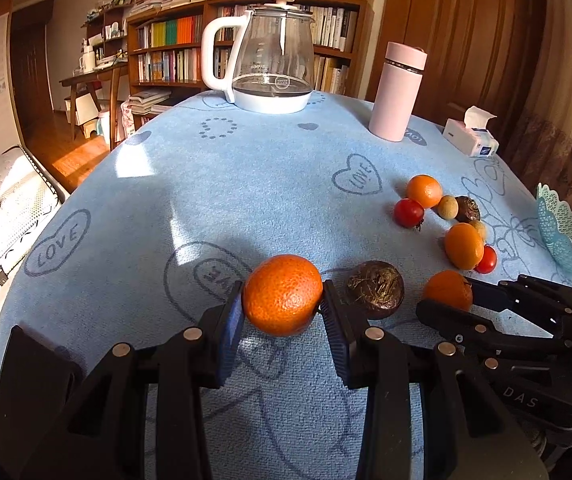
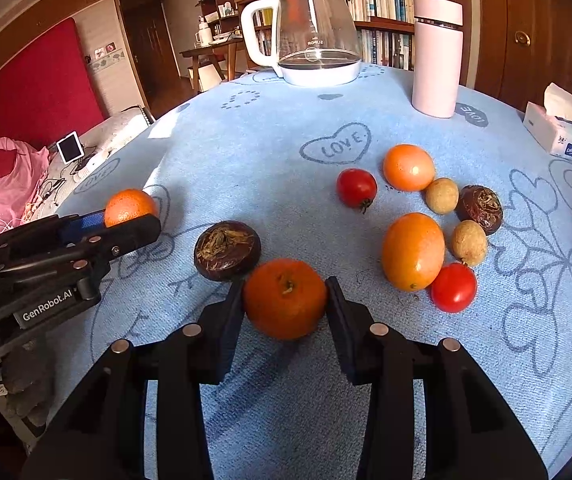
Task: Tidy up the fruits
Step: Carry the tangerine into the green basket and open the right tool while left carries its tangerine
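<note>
Fruit sorting is at the grasp stage, by my reading. Left tongs pinch an orange, both pads pressed to its sides, low over the blue worktop. Right tongs pinch a second orange in like manner; its stalk end faces up. A dark brown fruit lies on the cloth between the two held oranges, just beside the right-hand one. Beyond that brown fruit, on the side away from the left tongs, sits a loose cluster: two more oranges, two red tomatoes, two tan fruits and another dark one.

Next move, in my judgement, calls for carrying each orange to the oranges in that cluster and setting it down without knocking the tomatoes, which would roll readily.
</note>
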Action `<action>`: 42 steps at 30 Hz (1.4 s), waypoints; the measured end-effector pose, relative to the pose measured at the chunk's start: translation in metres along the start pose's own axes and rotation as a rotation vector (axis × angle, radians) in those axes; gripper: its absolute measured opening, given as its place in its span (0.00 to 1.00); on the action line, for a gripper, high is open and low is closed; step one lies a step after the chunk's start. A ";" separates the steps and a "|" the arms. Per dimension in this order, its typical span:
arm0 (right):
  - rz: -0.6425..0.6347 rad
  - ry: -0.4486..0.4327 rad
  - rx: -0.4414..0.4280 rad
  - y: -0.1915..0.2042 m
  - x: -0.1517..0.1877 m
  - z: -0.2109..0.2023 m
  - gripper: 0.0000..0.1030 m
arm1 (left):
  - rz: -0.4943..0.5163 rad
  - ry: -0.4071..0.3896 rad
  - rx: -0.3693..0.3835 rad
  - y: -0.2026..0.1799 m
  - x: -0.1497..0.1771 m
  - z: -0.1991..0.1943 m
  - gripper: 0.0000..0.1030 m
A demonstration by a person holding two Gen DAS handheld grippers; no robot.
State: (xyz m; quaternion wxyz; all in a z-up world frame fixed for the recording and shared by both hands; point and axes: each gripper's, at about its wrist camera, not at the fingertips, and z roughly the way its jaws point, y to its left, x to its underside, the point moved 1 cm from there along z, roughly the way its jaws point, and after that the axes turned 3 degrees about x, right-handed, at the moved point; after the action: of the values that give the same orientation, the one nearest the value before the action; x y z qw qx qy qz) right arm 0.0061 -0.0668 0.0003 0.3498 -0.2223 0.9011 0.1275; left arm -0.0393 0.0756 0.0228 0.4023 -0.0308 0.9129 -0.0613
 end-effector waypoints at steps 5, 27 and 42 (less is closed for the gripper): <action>0.000 -0.013 -0.002 0.001 0.000 -0.003 0.40 | -0.001 0.001 -0.008 0.000 0.000 0.000 0.37; 0.036 -0.084 -0.005 -0.006 -0.006 -0.020 0.40 | 0.008 -0.011 -0.032 -0.002 0.001 -0.001 0.37; 0.081 -0.132 0.022 -0.019 -0.008 -0.035 0.40 | 0.009 -0.038 -0.038 -0.007 -0.002 -0.009 0.37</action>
State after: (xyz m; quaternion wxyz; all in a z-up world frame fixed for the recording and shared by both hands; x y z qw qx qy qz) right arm 0.0001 -0.0940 0.0295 0.4054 -0.1730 0.8857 0.1457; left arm -0.0449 0.0700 0.0311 0.4191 -0.0355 0.9063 -0.0415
